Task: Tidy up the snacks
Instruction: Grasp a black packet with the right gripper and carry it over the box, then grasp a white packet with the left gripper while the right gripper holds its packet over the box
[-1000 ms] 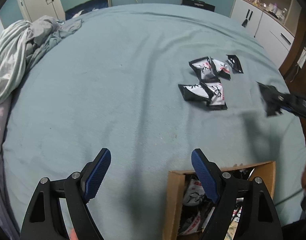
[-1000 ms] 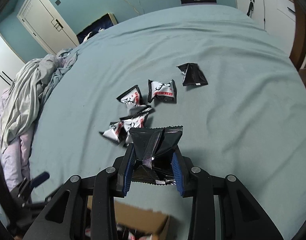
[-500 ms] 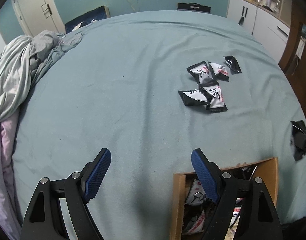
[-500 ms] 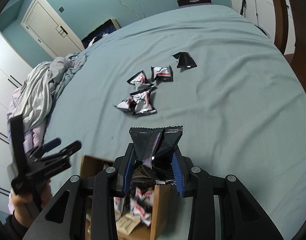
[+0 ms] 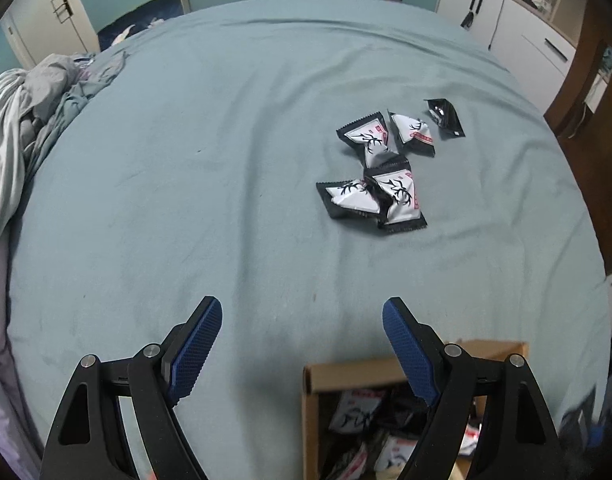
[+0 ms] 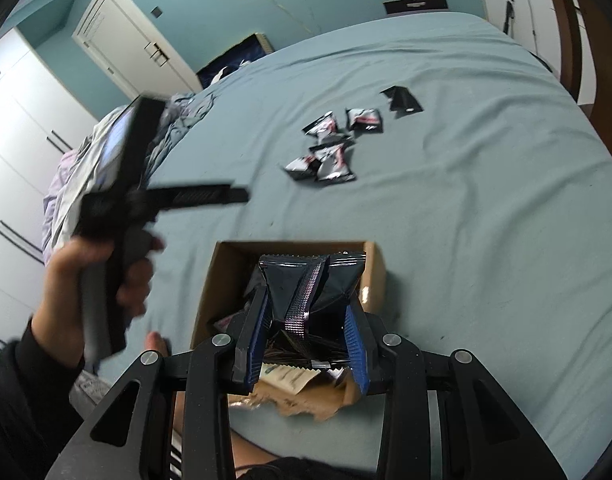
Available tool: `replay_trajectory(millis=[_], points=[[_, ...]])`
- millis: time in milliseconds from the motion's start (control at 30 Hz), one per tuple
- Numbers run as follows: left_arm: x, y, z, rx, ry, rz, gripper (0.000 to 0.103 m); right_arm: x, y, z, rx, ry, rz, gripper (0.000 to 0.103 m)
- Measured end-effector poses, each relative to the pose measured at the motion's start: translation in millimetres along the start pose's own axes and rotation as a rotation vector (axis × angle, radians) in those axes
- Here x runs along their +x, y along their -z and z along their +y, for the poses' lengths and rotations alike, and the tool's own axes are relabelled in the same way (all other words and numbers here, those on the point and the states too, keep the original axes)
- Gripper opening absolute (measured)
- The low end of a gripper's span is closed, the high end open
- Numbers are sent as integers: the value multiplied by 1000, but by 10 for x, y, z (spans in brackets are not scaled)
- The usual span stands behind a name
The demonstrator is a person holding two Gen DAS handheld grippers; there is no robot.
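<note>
My right gripper (image 6: 308,312) is shut on a black snack packet (image 6: 306,292) and holds it over the open cardboard box (image 6: 214,280), which holds several packets. The box also shows in the left wrist view (image 5: 310,404) at the bed's near edge. Several black-and-white snack packets (image 5: 376,168) lie in a loose cluster mid-bed, also in the right wrist view (image 6: 328,148). A single black packet (image 5: 446,118) lies to their right. My left gripper (image 5: 302,336) is open and empty above the sheet, left of the box. It shows blurred in the right wrist view (image 6: 186,198).
The bed has a teal sheet (image 5: 186,160). Crumpled bedding (image 5: 22,112) is piled at the left edge. White cabinets (image 5: 518,28) and a brown wooden door frame (image 5: 586,92) stand to the right. A white door (image 6: 126,40) is in the far wall.
My right gripper has pulled back from the packet cluster with the black packet and now sits over the box. My left gripper has shifted slightly and stays open.
</note>
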State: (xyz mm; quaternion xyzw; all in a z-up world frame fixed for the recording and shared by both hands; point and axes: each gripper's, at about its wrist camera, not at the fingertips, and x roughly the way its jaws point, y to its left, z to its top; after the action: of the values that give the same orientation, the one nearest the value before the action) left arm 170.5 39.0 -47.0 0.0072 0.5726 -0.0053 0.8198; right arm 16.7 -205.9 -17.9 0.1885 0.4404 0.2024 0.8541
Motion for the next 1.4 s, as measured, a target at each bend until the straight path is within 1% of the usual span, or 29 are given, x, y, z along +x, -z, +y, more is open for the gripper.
replay_trajectory(millis=[100, 233, 367, 467, 567, 700, 800, 833, 867, 900, 933, 967, 1000, 1033, 1100, 1133, 1267, 1400], points=[[120, -109, -41, 4, -15, 21, 84, 35, 0, 44, -17, 9, 13, 33], [294, -275, -91, 12, -27, 43, 84, 92, -19, 43, -10, 10, 31, 33], [496, -502, -118, -17, -14, 78, 84, 198, -35, 60, -12, 14, 63, 33], [637, -666, -128, -51, 12, 104, 84, 263, -66, 77, -20, 18, 75, 33], [802, -781, -163, -60, 7, 136, 84, 313, -74, 71, -16, 15, 84, 33], [1007, -847, -218, -52, 5, 173, 83, 393, -76, 41, -1, 11, 101, 33], [1121, -854, -235, -61, 25, 198, 83, 440, -85, 34, 2, 17, 108, 33], [1158, -850, -238, -66, 32, 208, 82, 450, -86, 38, 2, 21, 109, 33], [1205, -831, -234, -77, 51, 229, 77, 458, -85, 40, 2, 23, 110, 33], [1233, -813, -221, -94, 61, 242, 75, 465, -85, 38, 3, 25, 111, 33], [1203, -779, -200, -114, 41, 215, 66, 460, -84, 40, 4, 26, 109, 33], [1167, -759, -194, -119, 24, 197, 48, 454, -83, 38, 6, 28, 104, 33], [1121, -736, -192, -115, 12, 183, 40, 446, -82, 34, 8, 30, 100, 33], [1093, -719, -189, -112, 17, 181, 39, 439, -80, 20, 12, 37, 94, 33], [971, -661, -124, -135, 59, 181, 37, 436, -71, 5, 18, 47, 91, 33], [915, -643, -92, -143, 61, 173, 37, 435, -68, -2, 22, 51, 90, 33], [432, -462, 19, -118, 32, 90, 37, 422, -57, 24, 20, 65, 90, 33], [-15, -238, 123, -59, 36, 41, 37, 415, -57, 72, 4, 80, 92, 33]])
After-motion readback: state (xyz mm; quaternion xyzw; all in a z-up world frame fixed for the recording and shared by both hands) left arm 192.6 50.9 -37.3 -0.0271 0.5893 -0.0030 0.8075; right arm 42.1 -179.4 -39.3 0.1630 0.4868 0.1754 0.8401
